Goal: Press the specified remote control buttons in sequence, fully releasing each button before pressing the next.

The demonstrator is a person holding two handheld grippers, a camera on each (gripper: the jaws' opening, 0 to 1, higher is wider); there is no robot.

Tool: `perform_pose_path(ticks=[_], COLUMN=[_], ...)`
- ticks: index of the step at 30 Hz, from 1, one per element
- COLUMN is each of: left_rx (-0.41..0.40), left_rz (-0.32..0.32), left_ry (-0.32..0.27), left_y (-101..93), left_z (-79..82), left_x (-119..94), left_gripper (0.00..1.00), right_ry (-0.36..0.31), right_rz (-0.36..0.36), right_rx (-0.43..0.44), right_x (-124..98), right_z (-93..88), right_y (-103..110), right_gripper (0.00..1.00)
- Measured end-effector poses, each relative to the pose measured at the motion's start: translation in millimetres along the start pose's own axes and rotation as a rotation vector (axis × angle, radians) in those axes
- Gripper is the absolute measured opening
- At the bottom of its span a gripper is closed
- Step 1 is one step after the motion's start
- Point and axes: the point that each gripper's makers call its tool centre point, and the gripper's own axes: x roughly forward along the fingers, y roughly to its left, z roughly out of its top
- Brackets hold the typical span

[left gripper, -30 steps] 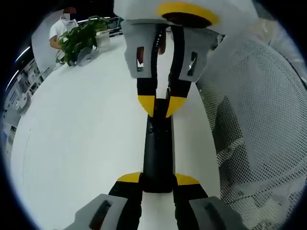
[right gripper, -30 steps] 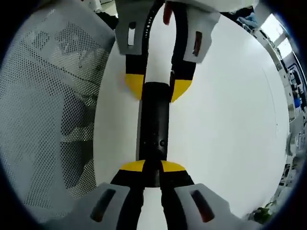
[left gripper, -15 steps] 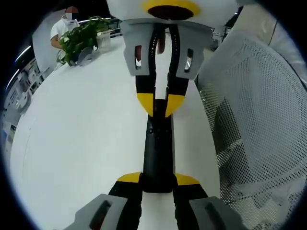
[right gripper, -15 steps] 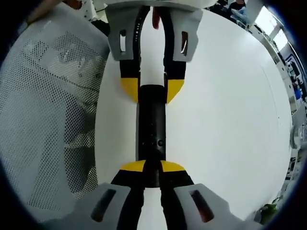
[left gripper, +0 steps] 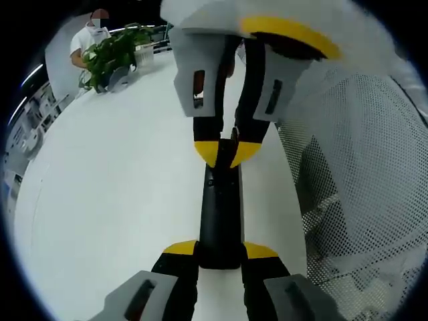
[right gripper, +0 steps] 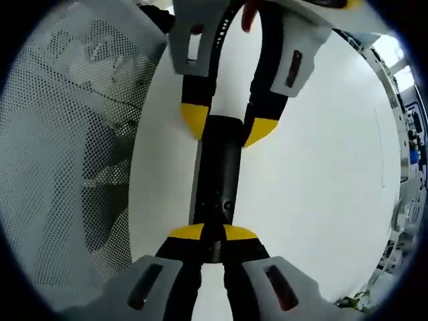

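A slim black remote (left gripper: 221, 214) lies lengthwise on the white table (left gripper: 114, 200). My left gripper (left gripper: 221, 249) is shut on its near end, one yellow-tipped jaw on each side. From the top of the left gripper view my right gripper (left gripper: 226, 152) comes in, its tips together and resting on the remote's far, button end. In the right gripper view the right gripper (right gripper: 212, 233) is shut, its tips on the remote (right gripper: 217, 167) just past a small round button. The left gripper (right gripper: 227, 126) clamps the far end there.
A white mesh chair (left gripper: 354, 174) stands close to the table's edge beside the remote, also seen as the mesh chair (right gripper: 67, 147). A potted plant (left gripper: 110, 53) and a person (left gripper: 87, 37) are at the table's far side.
My right gripper has rolled and tilted slightly while its tips stay on the remote's button end. The remote and my left gripper have not moved.
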Motion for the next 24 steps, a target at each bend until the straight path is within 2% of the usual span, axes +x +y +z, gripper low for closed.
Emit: perform_pose_path(ticks=[2,5,8,10,13,17,19,24], left_rx=[-0.003,-0.004,-0.003,-0.005,-0.01,-0.016,-0.016,-0.016], left_rz=[-0.001,-0.002,-0.001,-0.002,-0.003,-0.004,-0.005,-0.006], left_ry=[-0.002,-0.003,-0.003,-0.005,-0.009,-0.016,-0.016,-0.017], left_y=[0.0,0.1,0.0,0.0,0.3,0.3,0.3,0.4], left_z=[0.0,0.1,0.1,0.2,0.4,0.6,0.6,0.5], left_x=[0.1,0.1,0.1,0.1,-0.2,-0.5,-0.6,-0.7], left_gripper=[0.25,0.25,0.25,0.25,0.25,0.25,0.25,0.25], right_ry=[-0.028,-0.066,-0.059,-0.071,-0.131,-0.135,-0.135,-0.141], right_rz=[0.031,0.011,-0.024,-0.016,0.024,0.017,0.011,0.054], right_rx=[0.078,0.044,-0.021,-0.001,0.137,0.105,0.058,0.122], right_x=[-0.3,-1.4,-1.7,-2.5,-4.2,-4.6,-4.9,-4.4], right_z=[-1.2,-2.9,-1.4,-1.8,-1.4,-1.9,-0.8,3.5], right_y=[-0.5,-0.3,0.9,0.0,-2.2,-1.4,-0.9,2.5], right_gripper=[0.08,0.08,0.08,0.08,0.07,0.08,0.08,0.15])
